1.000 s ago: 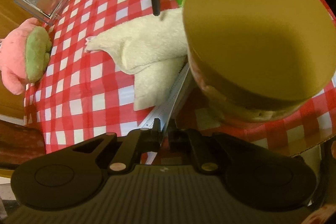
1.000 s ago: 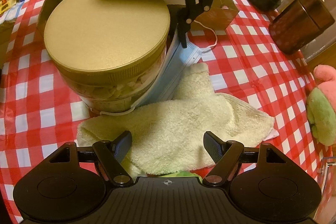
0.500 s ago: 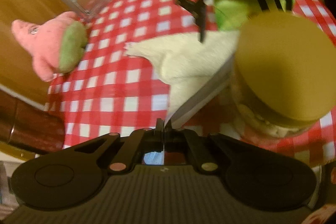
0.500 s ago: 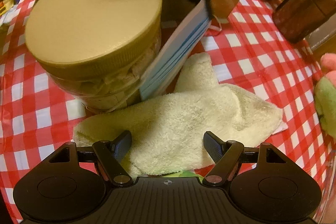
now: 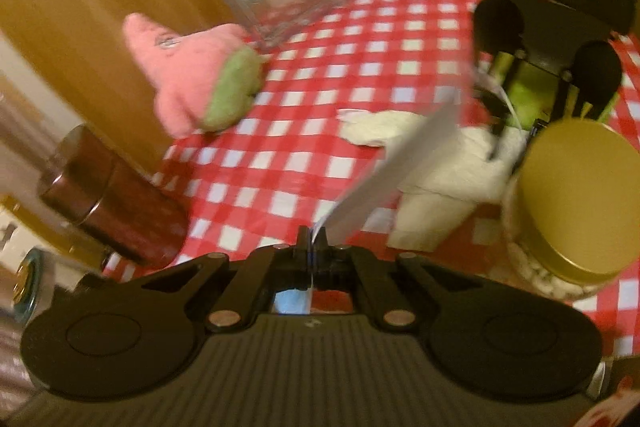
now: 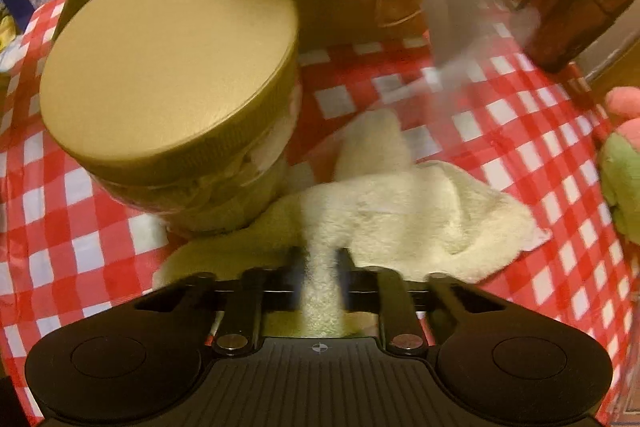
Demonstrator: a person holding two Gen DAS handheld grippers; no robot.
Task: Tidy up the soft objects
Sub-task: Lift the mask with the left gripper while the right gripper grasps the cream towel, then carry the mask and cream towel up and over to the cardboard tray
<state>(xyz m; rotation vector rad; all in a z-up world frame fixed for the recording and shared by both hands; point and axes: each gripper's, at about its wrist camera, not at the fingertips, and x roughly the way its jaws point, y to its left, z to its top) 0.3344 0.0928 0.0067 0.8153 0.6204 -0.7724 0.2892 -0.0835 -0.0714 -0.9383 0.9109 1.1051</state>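
My left gripper (image 5: 312, 241) is shut on a pale blue face mask (image 5: 396, 171) and holds it up in the air over the red checked tablecloth; the mask shows blurred in the right wrist view (image 6: 460, 27). My right gripper (image 6: 320, 259) is shut on a fold of the cream towel (image 6: 420, 215), which lies beside the gold-lidded jar (image 6: 168, 67). The towel (image 5: 432, 171) and the right gripper (image 5: 516, 131) also show in the left wrist view. A pink and green plush toy (image 5: 200, 83) lies at the far left.
A cardboard box (image 6: 344, 7) with paper and cloth stands behind the jar. A dark brown canister (image 6: 572, 7) stands at the right edge, also low left in the left wrist view (image 5: 112, 199). A clear glass container (image 5: 280, 3) stands behind the plush.
My left gripper has lifted the mask away from beside the jar, up and back. My right gripper has closed on the towel.
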